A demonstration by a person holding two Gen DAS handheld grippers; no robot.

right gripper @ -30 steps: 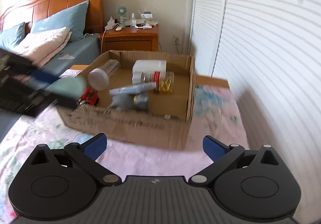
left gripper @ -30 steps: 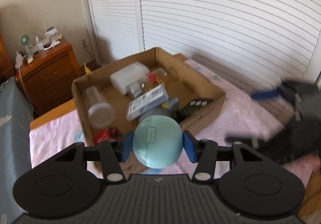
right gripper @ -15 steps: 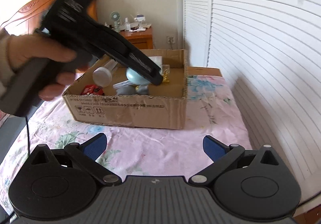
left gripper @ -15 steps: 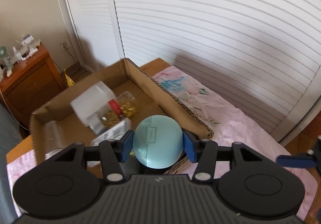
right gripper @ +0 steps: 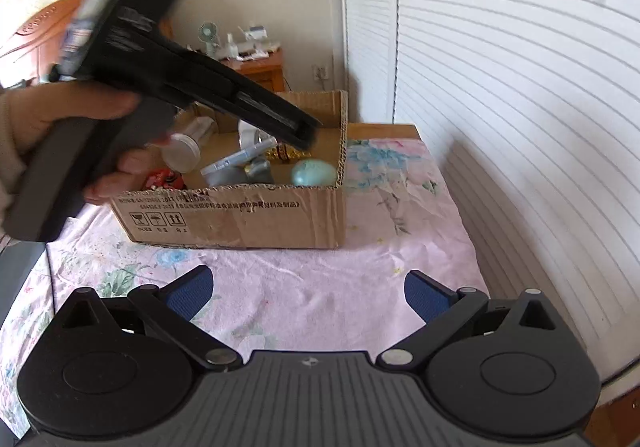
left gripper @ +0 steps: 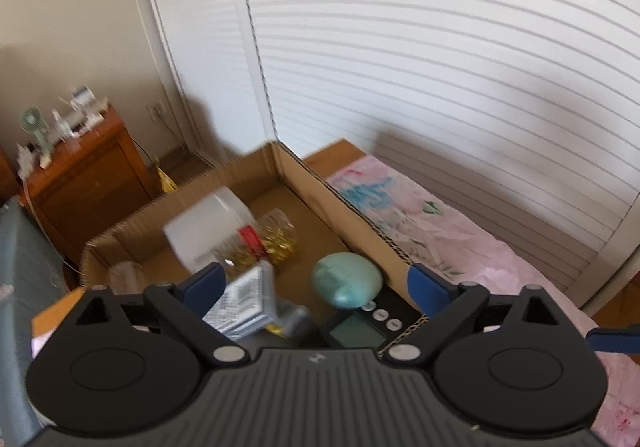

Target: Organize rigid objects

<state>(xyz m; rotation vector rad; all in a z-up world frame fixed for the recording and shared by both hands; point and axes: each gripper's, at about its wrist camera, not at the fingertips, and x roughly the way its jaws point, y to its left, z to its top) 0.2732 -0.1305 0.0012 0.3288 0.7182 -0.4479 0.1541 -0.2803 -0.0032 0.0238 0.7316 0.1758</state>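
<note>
On the bed's pink floral sheet [right gripper: 320,287], the pale green egg-shaped plastic object [left gripper: 346,285] is lying inside the brown cardboard box [right gripper: 240,219], freed beneath the left claw [left gripper: 316,285], just sprung wide, while the right claw [right gripper: 308,289] is hovering wide, empty.

Both views are lit by soft daylight, bright and fairly even, with no harsh glare. The white louvred doors [left gripper: 440,67] are rendered near overexposure in the left wrist view, and a broad grey shadow is cast across their lower slats. Strong fisheye distortion is seen throughout: the slats are bowed into arcs and dark vignetting is left in the corners. Motion blur is shown on the white jar [left gripper: 208,231] and the items around it in the cardboard box [left gripper: 360,223]. In the right wrist view the top of the left gripper [right gripper: 304,135] is smeared, while the floral sheet [right gripper: 320,287] is kept sharp
</note>
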